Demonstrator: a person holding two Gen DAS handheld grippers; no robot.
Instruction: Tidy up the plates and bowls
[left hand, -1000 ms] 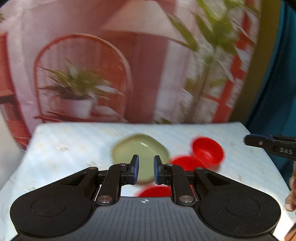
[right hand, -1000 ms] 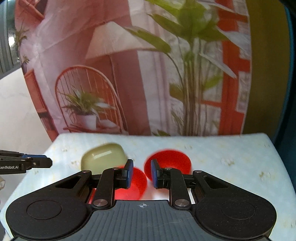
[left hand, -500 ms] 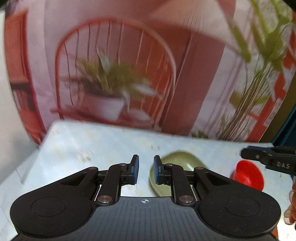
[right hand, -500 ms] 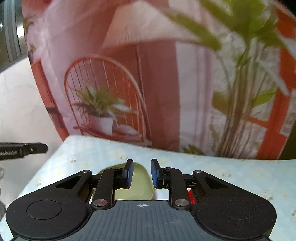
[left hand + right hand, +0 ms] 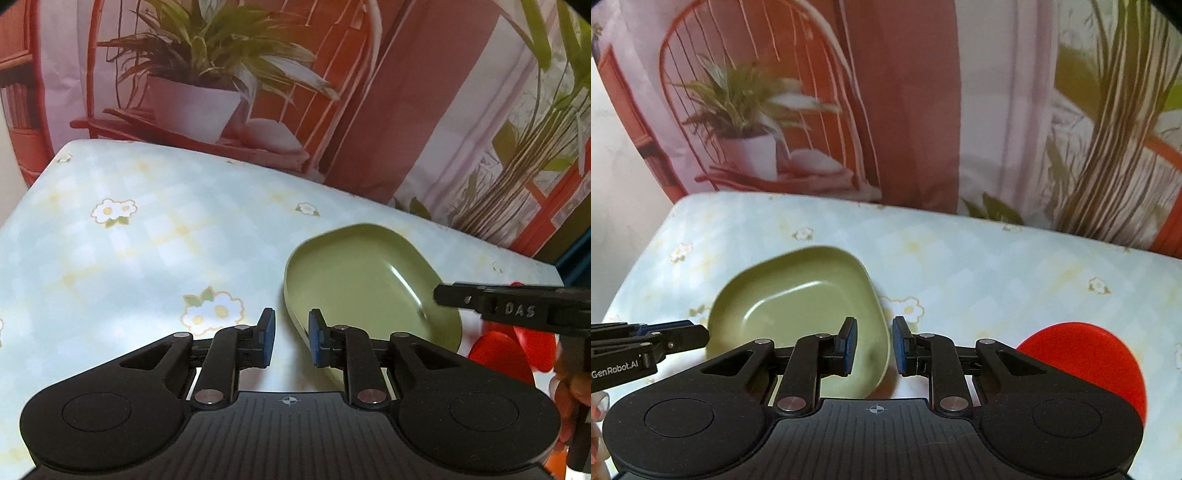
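At the left of the scene, the left gripper (image 5: 289, 338) is seen low over the table (image 5: 147, 240), which is covered with a pale blue checked cloth printed with small flowers. Its jaws are narrowly parted and are opening at this moment; nothing is held between them, and only bare cloth shows in the gap. The blue pad of its right finger (image 5: 316, 341) is lined up just beside the near left rim of the olive-green, rounded-triangular shallow plastic dish (image 5: 369, 280), which rests upright on the table a little left of centre.

From the right wrist view, the same green dish (image 5: 798, 306) is found under the left finger of the right gripper (image 5: 874, 345), whose jaws are set narrowly apart and empty; the dish's right rim is seen in the gap between the pads, apparently below them and not pinched. Whether any pad touches the rim cannot be told.

Further right, a glossy red round plastic bowl (image 5: 1086, 354) lies on the table, near the dish but apart from it, partly hidden behind the right gripper's body. More red ware (image 5: 517, 350) is glimpsed in the left wrist view, its count unclear.

The step in hand is judged to be the approach to the green dish from both sides, with no sorting yet done. For the next move, wider jaws are likely called for, each then lowered astride a rim wall and closed, so that the dish can be lifted level.
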